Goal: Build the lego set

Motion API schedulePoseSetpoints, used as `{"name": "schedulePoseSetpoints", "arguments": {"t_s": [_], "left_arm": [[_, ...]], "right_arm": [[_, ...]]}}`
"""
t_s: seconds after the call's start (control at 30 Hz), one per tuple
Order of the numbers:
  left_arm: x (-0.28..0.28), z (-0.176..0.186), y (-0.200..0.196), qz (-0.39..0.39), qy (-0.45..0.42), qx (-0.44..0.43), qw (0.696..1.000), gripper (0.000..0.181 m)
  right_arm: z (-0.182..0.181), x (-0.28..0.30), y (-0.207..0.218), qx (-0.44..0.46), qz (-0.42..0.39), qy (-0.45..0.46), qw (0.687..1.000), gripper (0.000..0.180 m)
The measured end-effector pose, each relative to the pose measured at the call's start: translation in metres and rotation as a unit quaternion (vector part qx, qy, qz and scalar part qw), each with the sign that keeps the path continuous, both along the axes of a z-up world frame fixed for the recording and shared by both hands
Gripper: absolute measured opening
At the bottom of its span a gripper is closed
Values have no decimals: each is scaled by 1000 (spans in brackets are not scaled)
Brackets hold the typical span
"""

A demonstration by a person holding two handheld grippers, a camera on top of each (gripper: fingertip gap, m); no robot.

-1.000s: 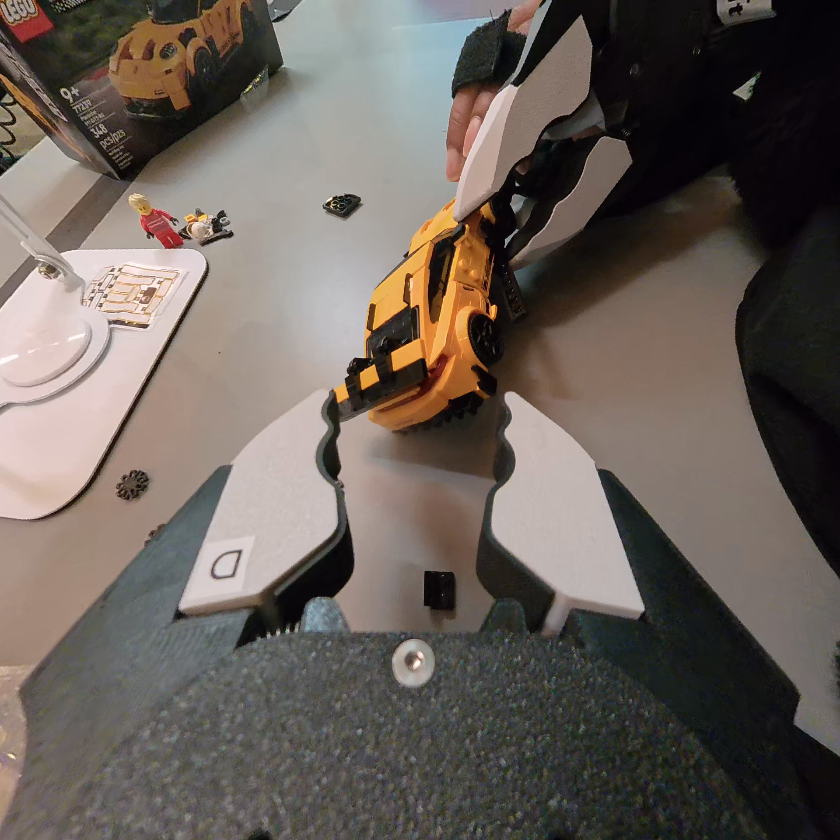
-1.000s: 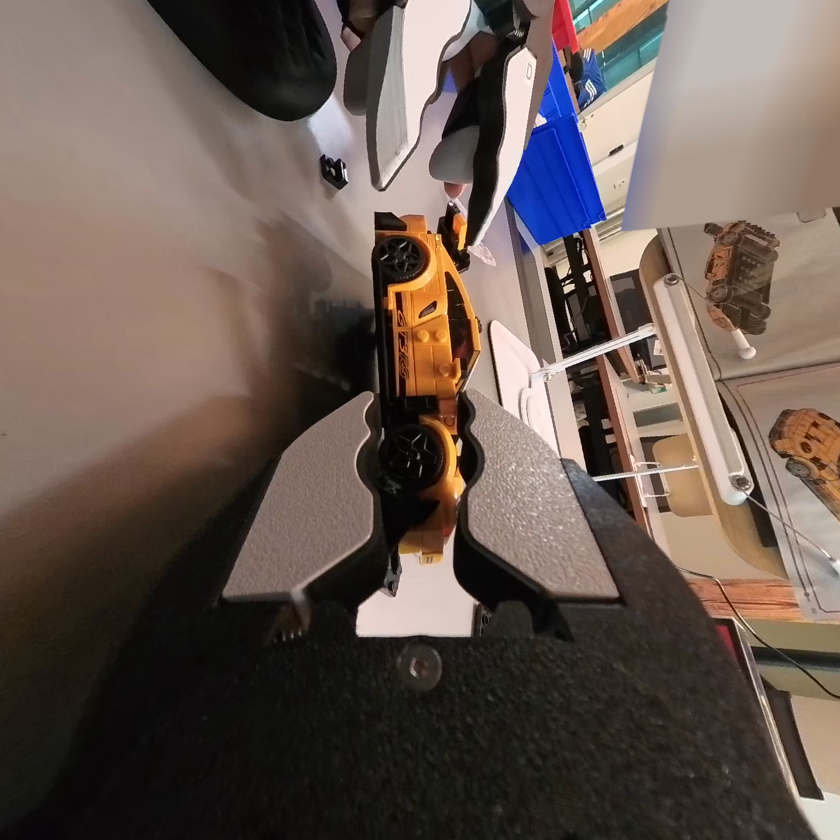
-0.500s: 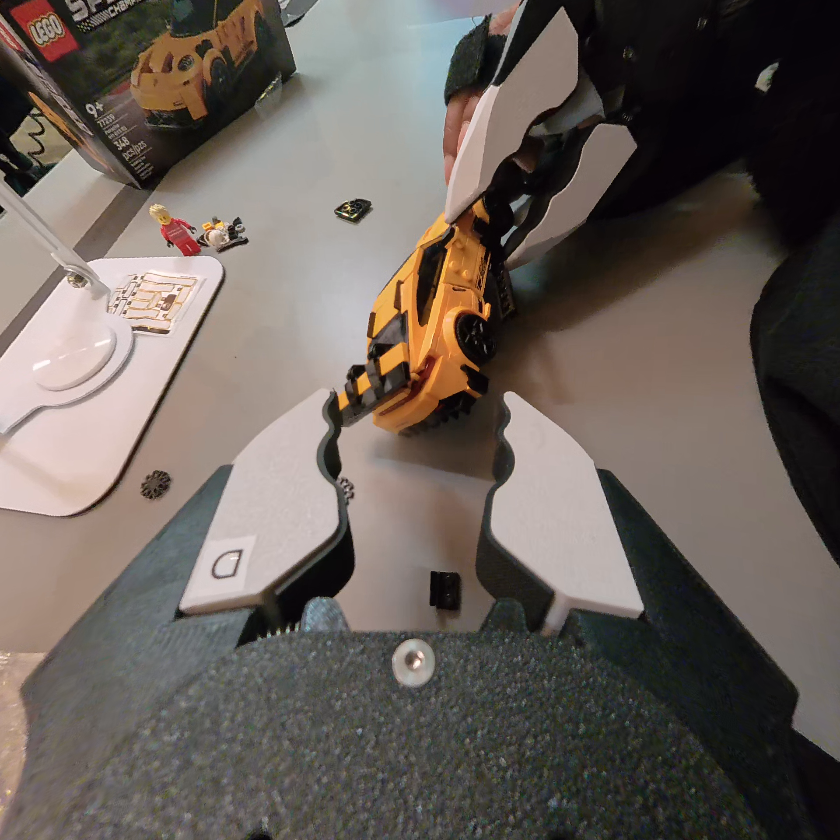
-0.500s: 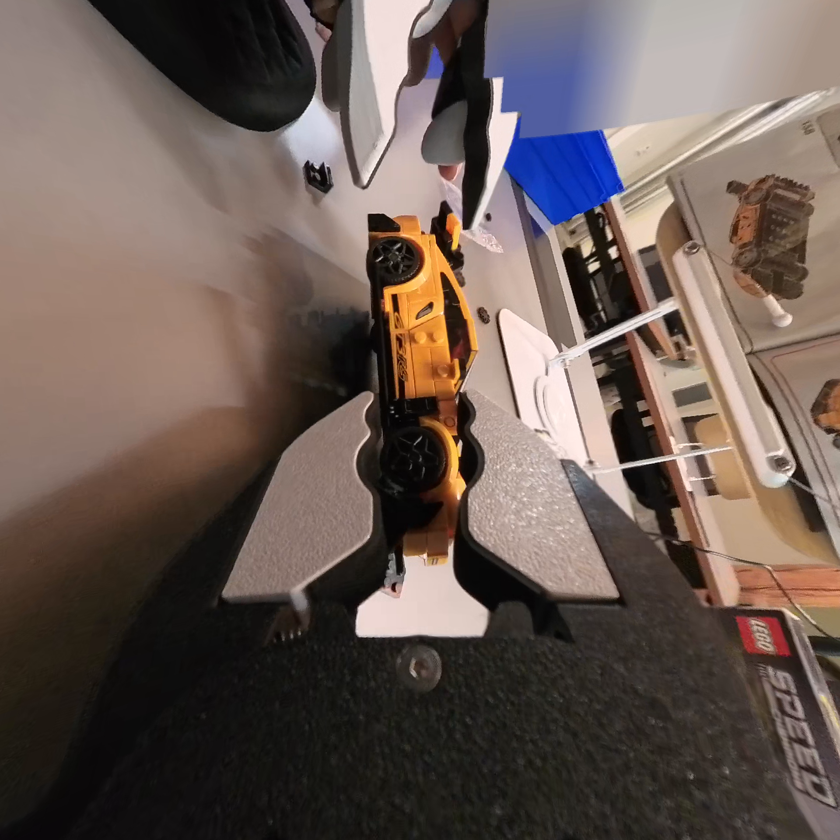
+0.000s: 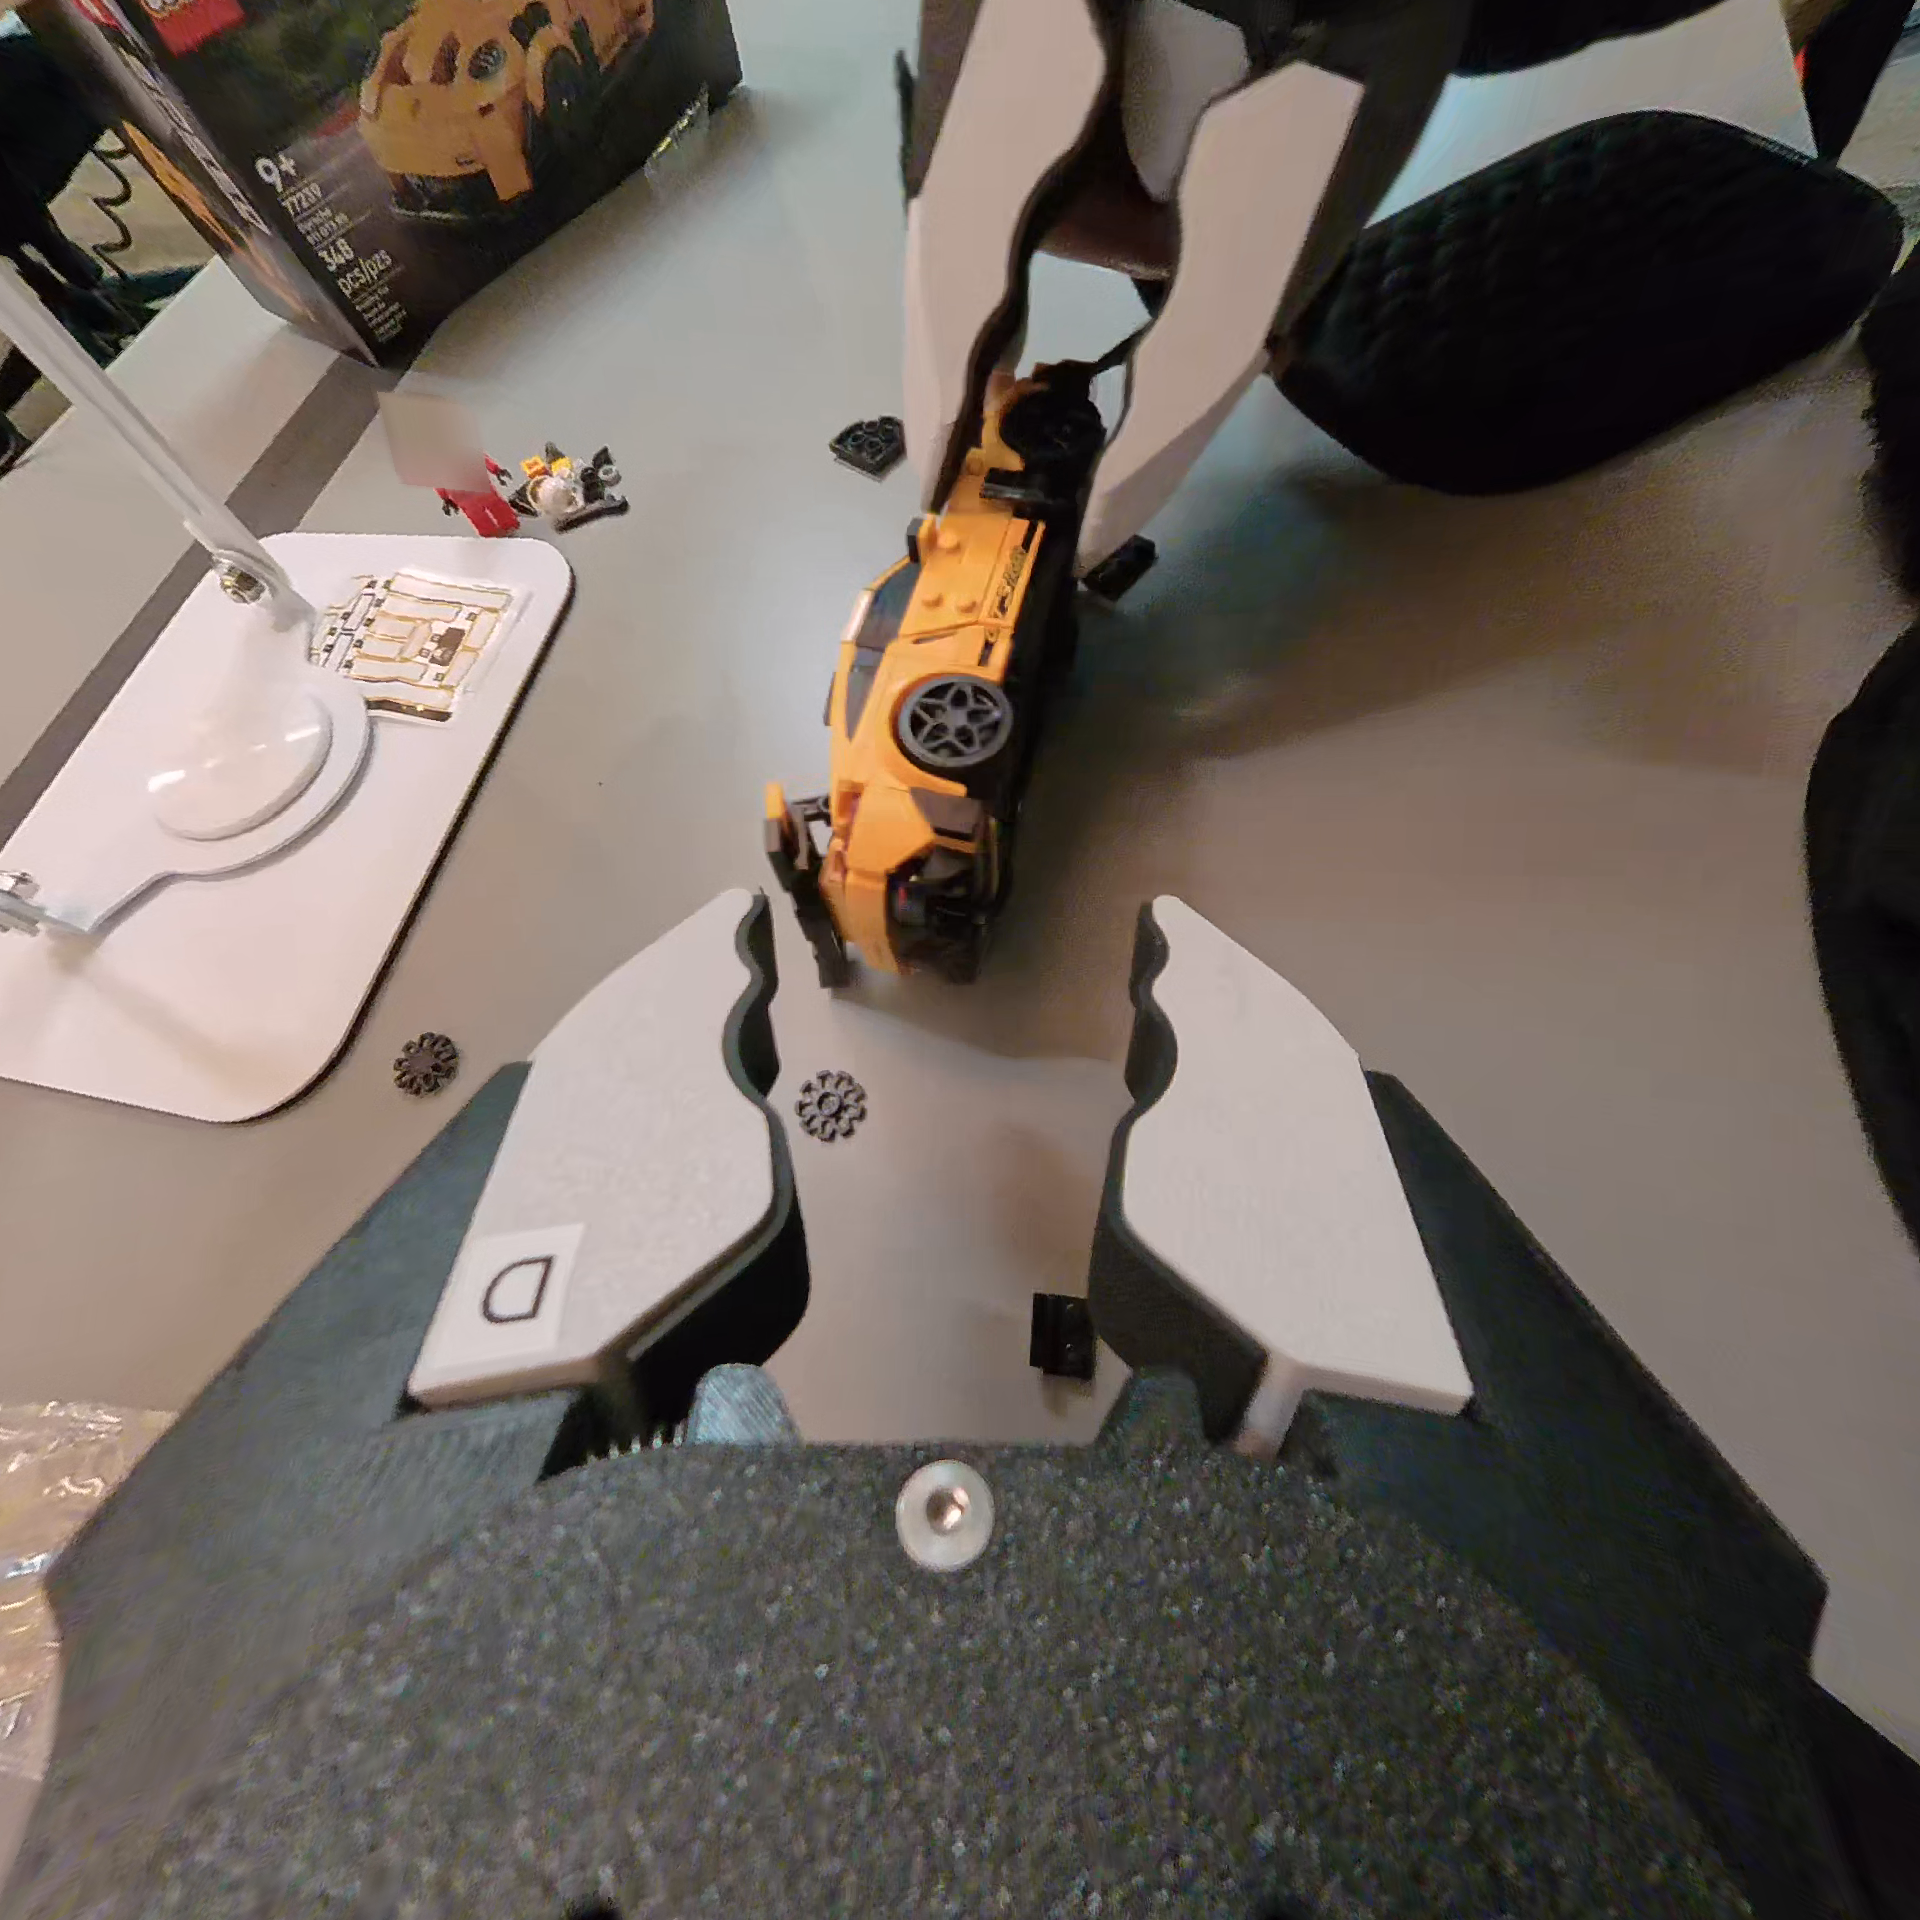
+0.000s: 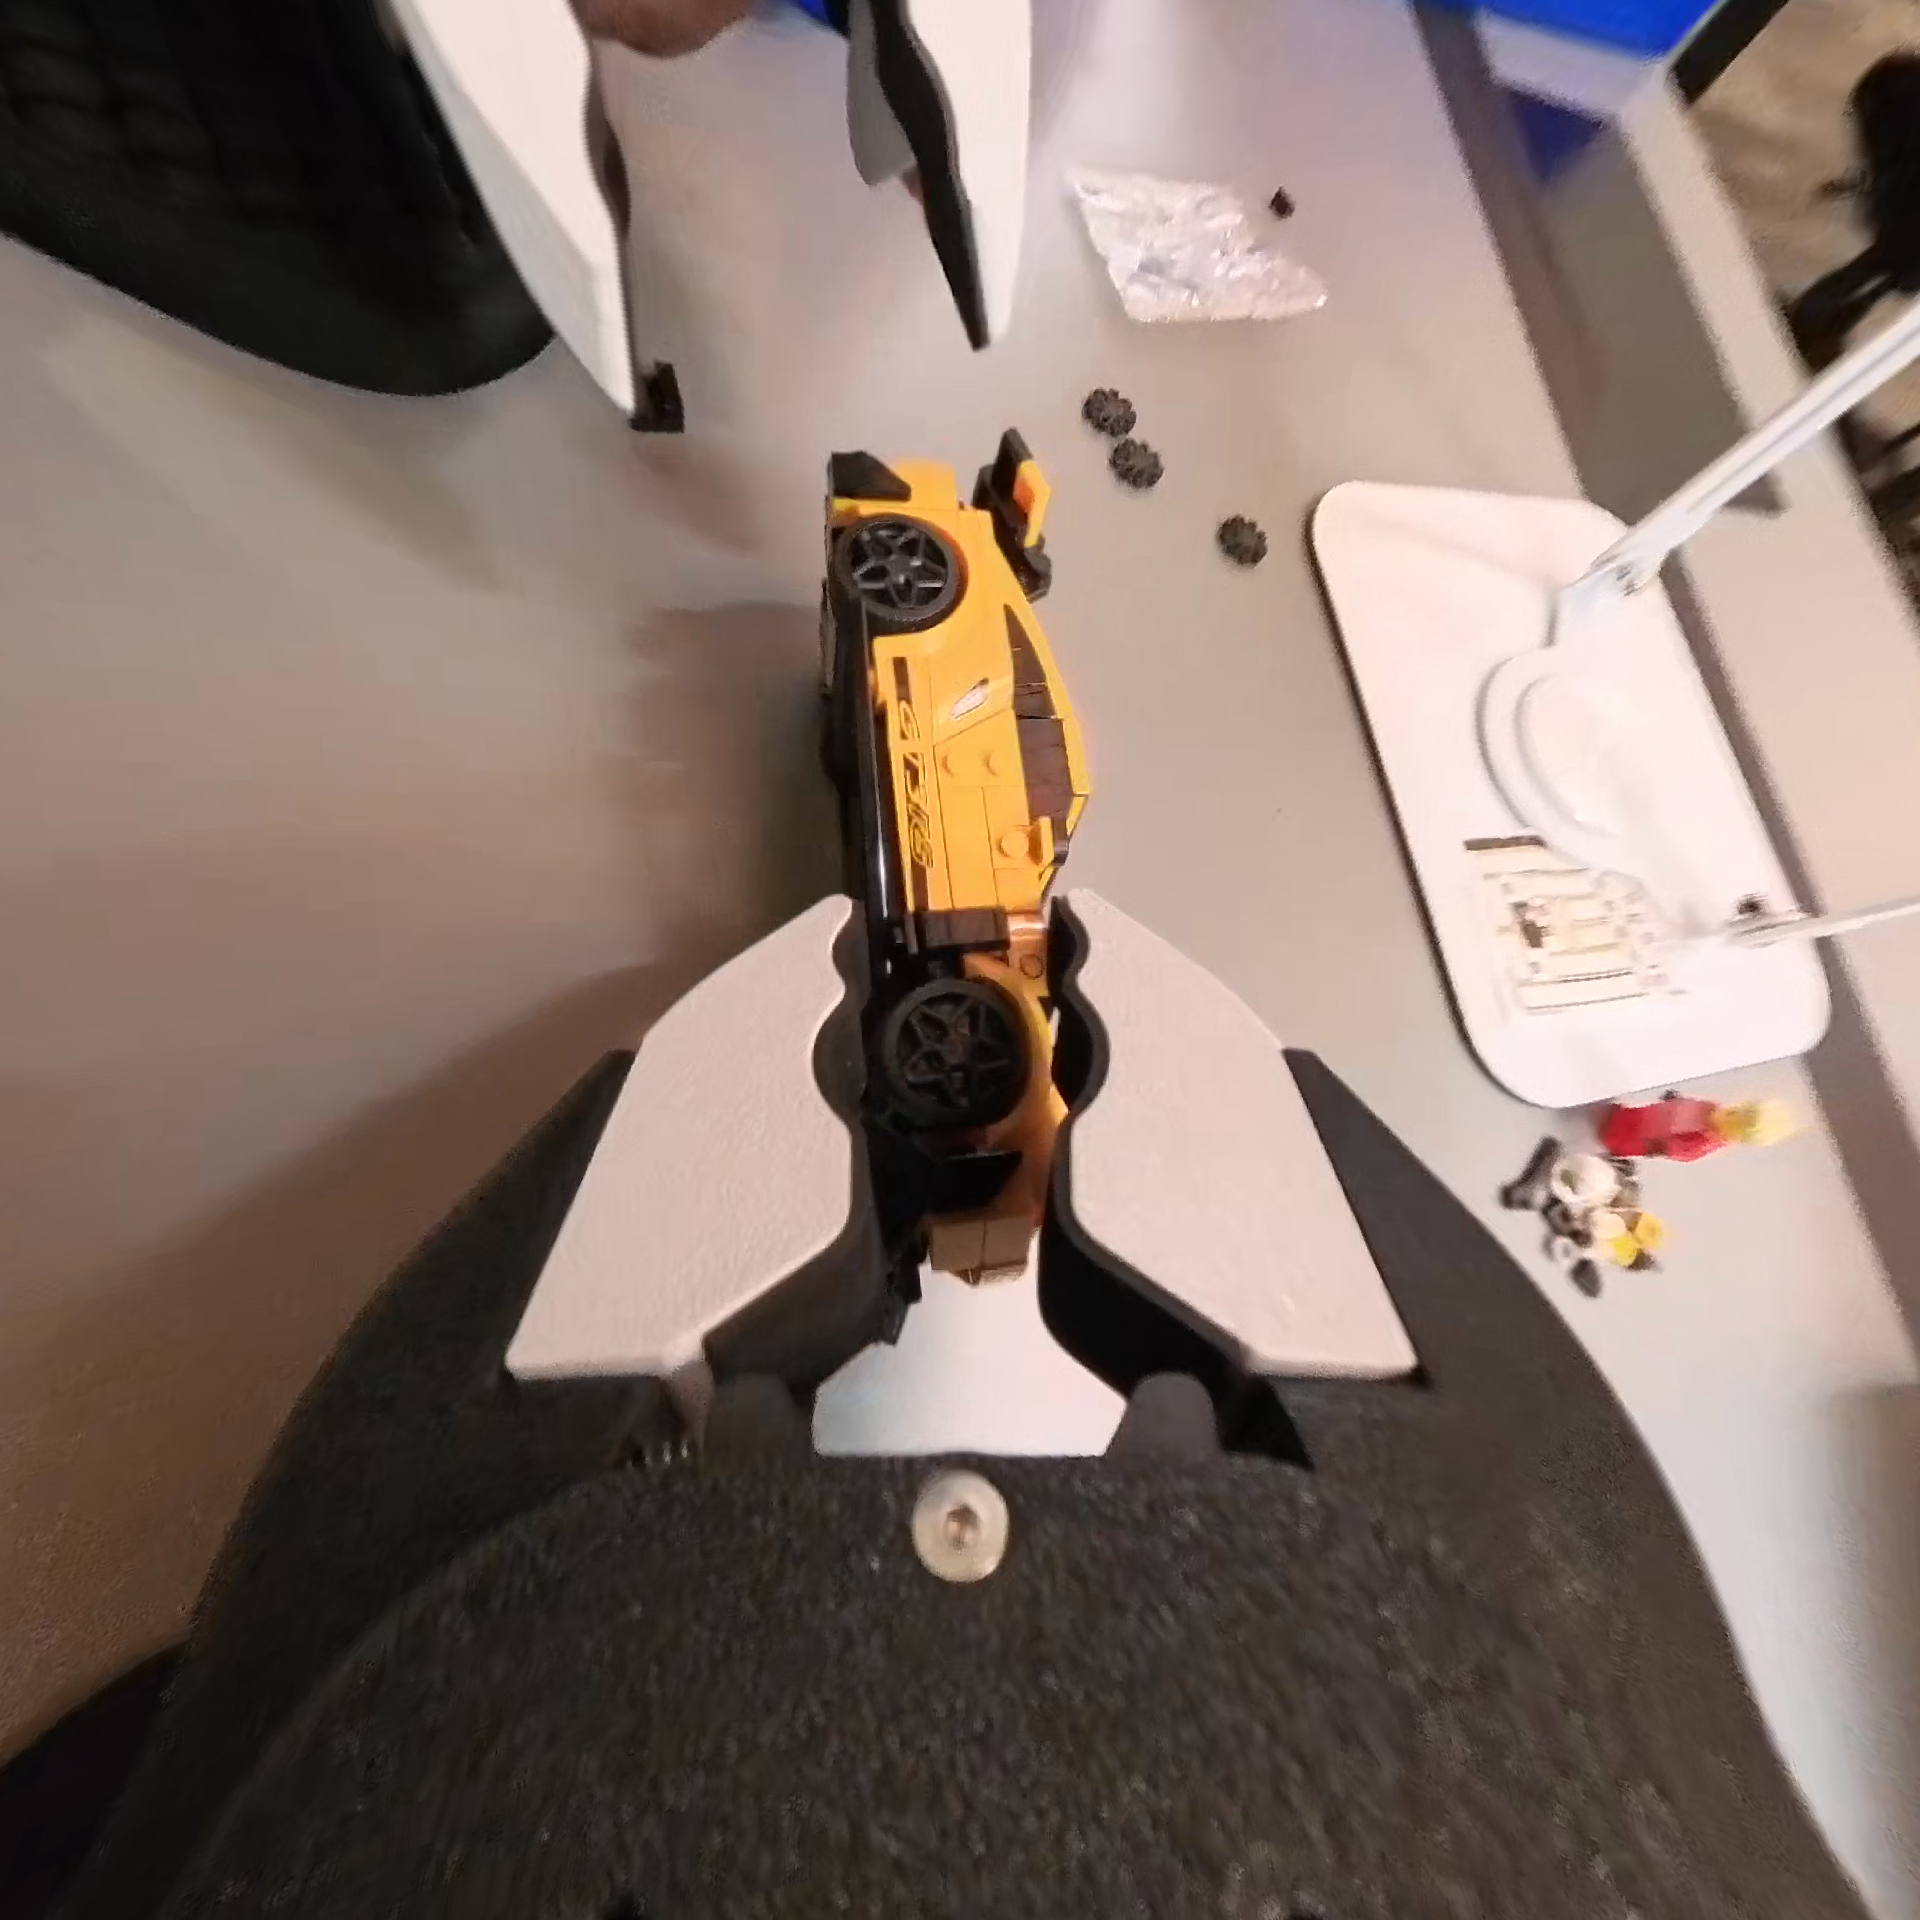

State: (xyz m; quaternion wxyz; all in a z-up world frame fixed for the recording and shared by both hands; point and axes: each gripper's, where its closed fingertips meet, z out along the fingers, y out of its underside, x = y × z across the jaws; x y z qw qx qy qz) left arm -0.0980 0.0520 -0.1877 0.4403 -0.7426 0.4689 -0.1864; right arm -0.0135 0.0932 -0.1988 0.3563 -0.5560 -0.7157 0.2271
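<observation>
Yellow-and-black lego car, on its side

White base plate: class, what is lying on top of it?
On the white base plate stand a clear stand foot and a sticker sheet. Anything beneath them is covered.

The car's front end sat hidden between the right gripper's fingers, and its far side could not be seen. The box at the desk's far left corner was cut off by the picture's top edge. A mosaic patch covered the head of the red figure beside it. The small parts next to that figure were too small to tell apart. The plastic bag ran off the left edge. The left side of the desk was smeared in the right wrist view.
</observation>
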Motion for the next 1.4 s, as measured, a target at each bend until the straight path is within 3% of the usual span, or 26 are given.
{"name": "schedulePoseSetpoints", "arguments": {"t_s": [0.17, 0.5, 0.8, 0.97, 1.4], "left_arm": [[-3, 2, 1, 7, -4, -6, 1000, 65], [16, 13, 29, -7, 25, 0, 1000, 64], [47, -17, 45, -66, 117, -57, 989, 63], [50, -18, 47, -77, 111, -88, 987, 50], [52, -21, 48, -89, 92, -124, 984, 48]], "right_arm": [[-1, -1, 5, -64, 10, -24, 998, 32], [-1, -1, 6, -32, 14, -46, 998, 32], [-1, 0, 7, -33, 15, -62, 997, 32], [-1, -1, 8, -37, 19, -55, 998, 32], [-1, -1, 10, -35, 31, -44, 998, 32]]}}
